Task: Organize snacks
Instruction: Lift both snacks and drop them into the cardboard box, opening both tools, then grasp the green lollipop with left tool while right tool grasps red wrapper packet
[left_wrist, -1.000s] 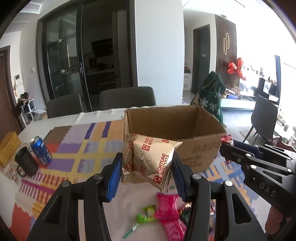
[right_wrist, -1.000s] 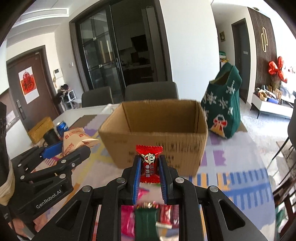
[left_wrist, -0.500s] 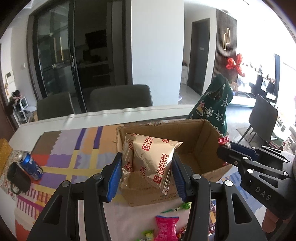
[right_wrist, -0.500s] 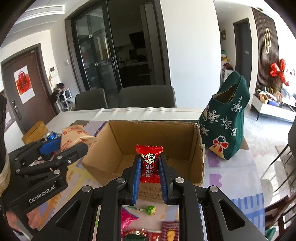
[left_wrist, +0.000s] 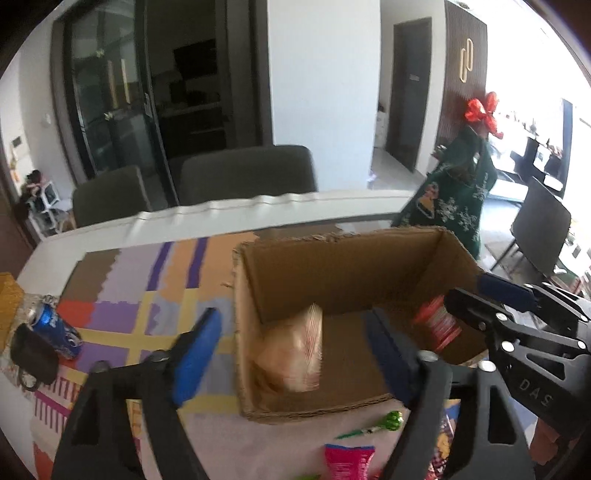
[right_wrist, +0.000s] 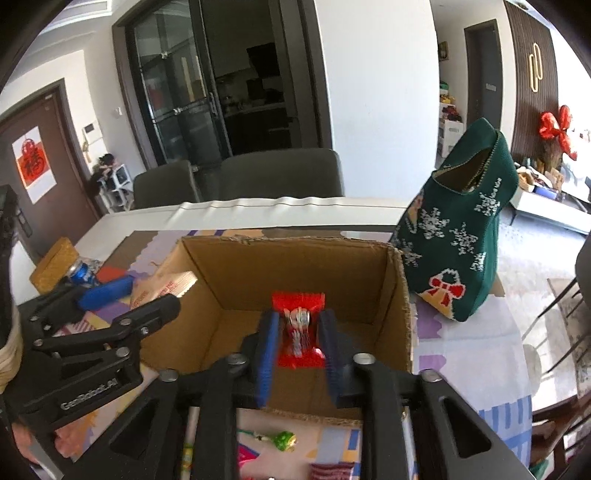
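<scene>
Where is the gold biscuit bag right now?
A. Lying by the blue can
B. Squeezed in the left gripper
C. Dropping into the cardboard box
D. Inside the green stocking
C: the biscuit bag is a blur inside the box, and the left gripper is open around it with gaps on both sides.

"GenRobot.AI" on left gripper (right_wrist: 147, 295); "DAS" on right gripper (left_wrist: 476, 295)
</scene>
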